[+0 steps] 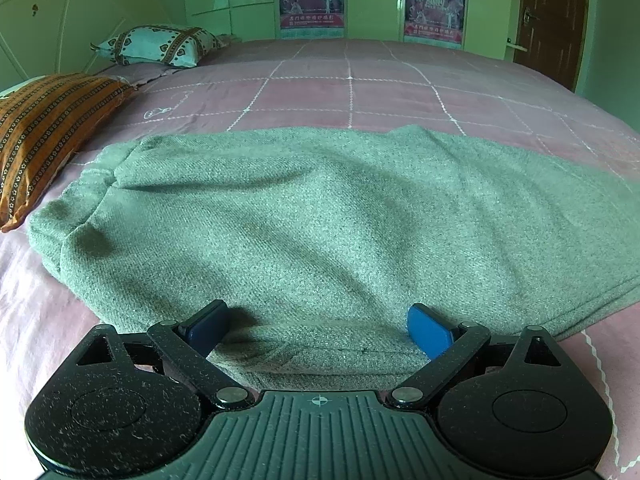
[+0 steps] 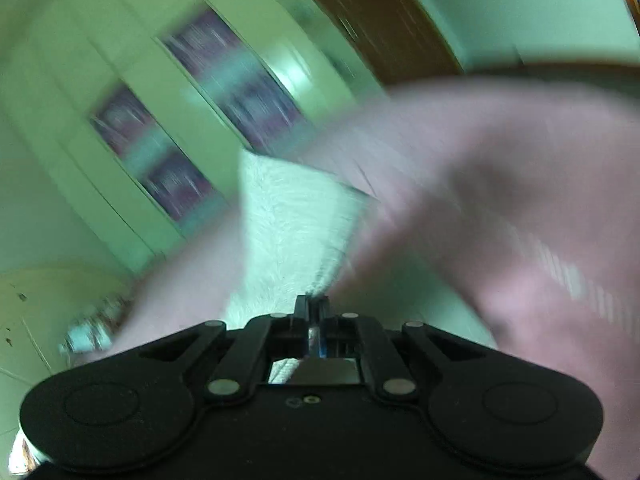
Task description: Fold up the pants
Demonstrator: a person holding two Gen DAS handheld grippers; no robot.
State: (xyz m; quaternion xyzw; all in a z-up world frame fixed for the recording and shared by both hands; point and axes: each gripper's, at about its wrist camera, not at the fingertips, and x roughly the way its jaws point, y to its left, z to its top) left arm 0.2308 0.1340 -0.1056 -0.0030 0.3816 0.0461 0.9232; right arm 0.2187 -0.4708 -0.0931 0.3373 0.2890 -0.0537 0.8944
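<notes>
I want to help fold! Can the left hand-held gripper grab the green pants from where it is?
Probably yes. The left hand-held gripper is open, its blue fingers straddling the near edge of the pants on the bed. Nothing blocks it.

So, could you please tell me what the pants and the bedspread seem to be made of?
The pants look like thick, soft knit or fleece, matte green-grey with a fuzzy diagonal weave. The bedspread looks like smooth pink woven cloth with white stitched lines, probably cotton.
</notes>
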